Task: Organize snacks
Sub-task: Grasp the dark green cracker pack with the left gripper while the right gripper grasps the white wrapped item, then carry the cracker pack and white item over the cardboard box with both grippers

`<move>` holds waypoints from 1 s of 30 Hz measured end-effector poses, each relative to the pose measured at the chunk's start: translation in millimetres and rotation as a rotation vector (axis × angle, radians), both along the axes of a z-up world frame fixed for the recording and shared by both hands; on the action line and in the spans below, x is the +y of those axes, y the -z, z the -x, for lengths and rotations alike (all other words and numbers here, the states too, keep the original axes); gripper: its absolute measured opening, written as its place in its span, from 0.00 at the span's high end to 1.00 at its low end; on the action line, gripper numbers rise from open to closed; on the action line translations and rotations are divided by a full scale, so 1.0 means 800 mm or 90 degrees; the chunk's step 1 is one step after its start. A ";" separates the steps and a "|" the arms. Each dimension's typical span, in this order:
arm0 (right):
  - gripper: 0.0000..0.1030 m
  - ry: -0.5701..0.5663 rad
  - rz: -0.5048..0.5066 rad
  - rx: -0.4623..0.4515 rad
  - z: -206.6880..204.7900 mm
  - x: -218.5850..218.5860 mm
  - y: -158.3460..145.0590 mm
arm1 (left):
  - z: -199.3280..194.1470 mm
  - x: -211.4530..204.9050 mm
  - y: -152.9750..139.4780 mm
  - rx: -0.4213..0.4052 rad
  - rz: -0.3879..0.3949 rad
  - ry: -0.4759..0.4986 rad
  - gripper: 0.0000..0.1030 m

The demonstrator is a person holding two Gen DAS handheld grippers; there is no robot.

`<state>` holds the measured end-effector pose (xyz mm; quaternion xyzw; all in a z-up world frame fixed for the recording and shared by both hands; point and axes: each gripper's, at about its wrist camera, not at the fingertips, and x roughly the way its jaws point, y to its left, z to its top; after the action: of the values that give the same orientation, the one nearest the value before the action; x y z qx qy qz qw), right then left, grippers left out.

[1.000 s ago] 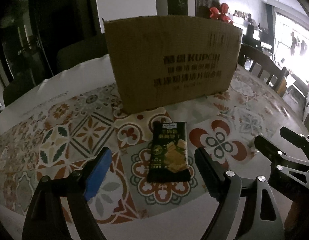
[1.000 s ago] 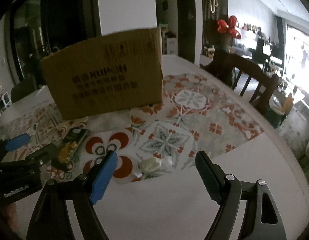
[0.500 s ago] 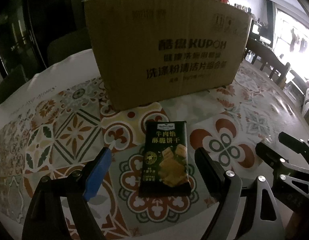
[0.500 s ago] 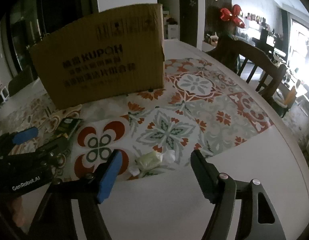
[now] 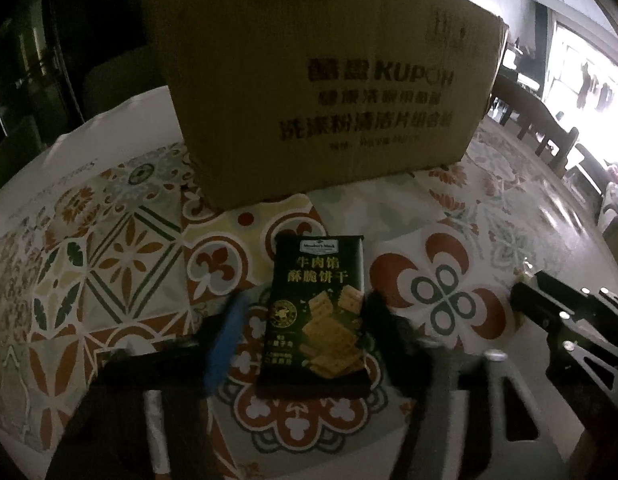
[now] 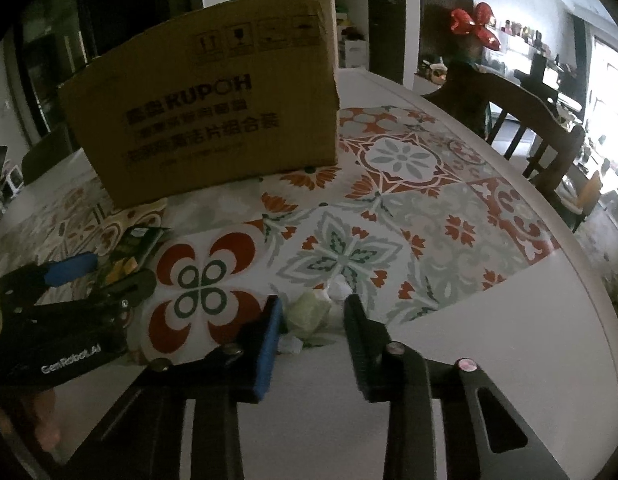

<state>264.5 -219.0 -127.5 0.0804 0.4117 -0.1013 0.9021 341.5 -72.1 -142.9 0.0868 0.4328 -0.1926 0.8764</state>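
A dark cracker packet (image 5: 317,316) lies flat on the patterned tablecloth, in front of a brown cardboard box (image 5: 321,92). My left gripper (image 5: 305,320) is open, its fingers on either side of the packet, close to its edges. A pale green wrapped candy (image 6: 311,312) lies near the table's white front part. My right gripper (image 6: 311,316) is open, its fingers straddling the candy with small gaps. The left gripper (image 6: 93,276), the packet (image 6: 133,248) and the box (image 6: 213,120) also show in the right wrist view.
The right gripper's body (image 5: 569,320) shows at the right of the left wrist view. A wooden chair (image 6: 521,128) stands at the table's right edge. Red balloons (image 6: 473,24) hang behind it. Dark chairs stand behind the box on the left.
Both grippers have moved forward and down. The left one's fingers now flank the packet and have narrowed. The right one's fingers have narrowed around the candy.
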 end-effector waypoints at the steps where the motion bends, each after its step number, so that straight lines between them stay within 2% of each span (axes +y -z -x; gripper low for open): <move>1: 0.74 -0.001 0.001 0.000 0.000 0.001 0.000 | 0.000 0.000 0.000 -0.003 -0.001 -0.004 0.57; 9: 0.74 -0.013 -0.007 -0.005 0.001 0.001 -0.002 | 0.015 0.004 -0.010 0.004 0.014 0.003 0.57; 17: 0.74 -0.029 -0.016 -0.024 0.006 0.004 -0.013 | 0.041 0.009 -0.035 -0.016 0.023 -0.004 0.57; 30: 0.74 -0.070 0.000 -0.104 0.028 0.009 -0.067 | 0.077 0.013 -0.086 -0.077 0.037 -0.026 0.57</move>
<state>242.5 -211.4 -73.6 0.0652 0.3404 -0.0446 0.9370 279.7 -61.8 -74.4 0.0635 0.3749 -0.1816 0.9069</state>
